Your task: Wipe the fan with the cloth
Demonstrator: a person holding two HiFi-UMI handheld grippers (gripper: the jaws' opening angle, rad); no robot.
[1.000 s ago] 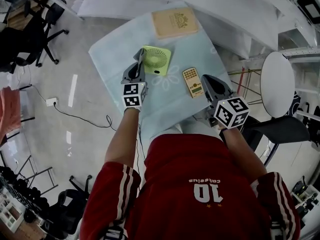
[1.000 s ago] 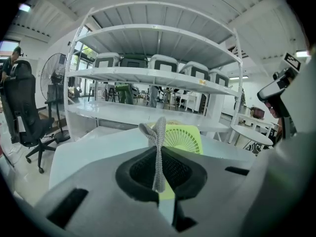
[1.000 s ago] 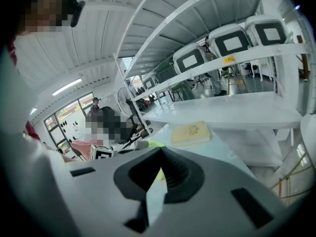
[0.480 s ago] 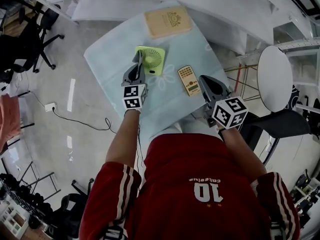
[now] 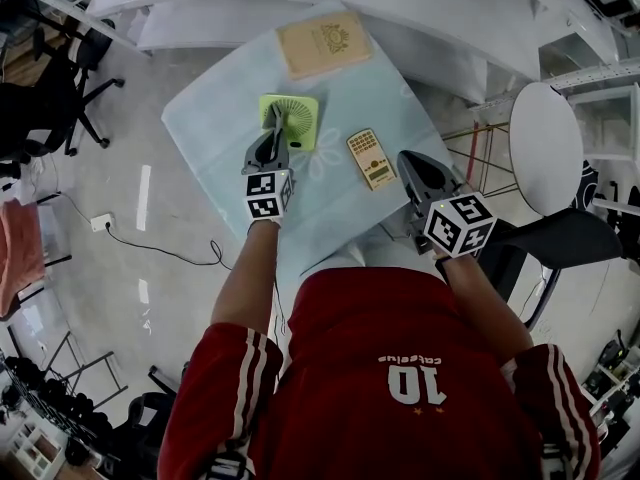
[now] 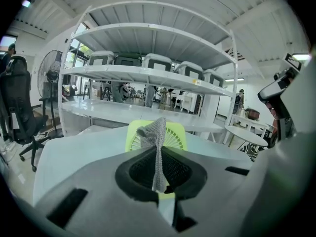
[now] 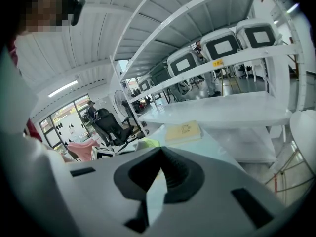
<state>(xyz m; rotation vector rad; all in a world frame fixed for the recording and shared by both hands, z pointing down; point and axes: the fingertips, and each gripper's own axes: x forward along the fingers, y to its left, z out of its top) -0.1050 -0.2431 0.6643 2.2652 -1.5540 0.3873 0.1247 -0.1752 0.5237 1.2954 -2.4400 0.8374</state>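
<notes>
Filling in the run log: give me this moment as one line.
left gripper: shut on cloth, over fan | right gripper: shut, empty, near table edge | cloth-fan contact: unclear

A grey mesh cloth [image 6: 157,132], pinched in the left gripper [image 5: 273,126], is sticking up just before the small lime-green square fan [image 5: 297,120], which is showing its round grille.
</notes>
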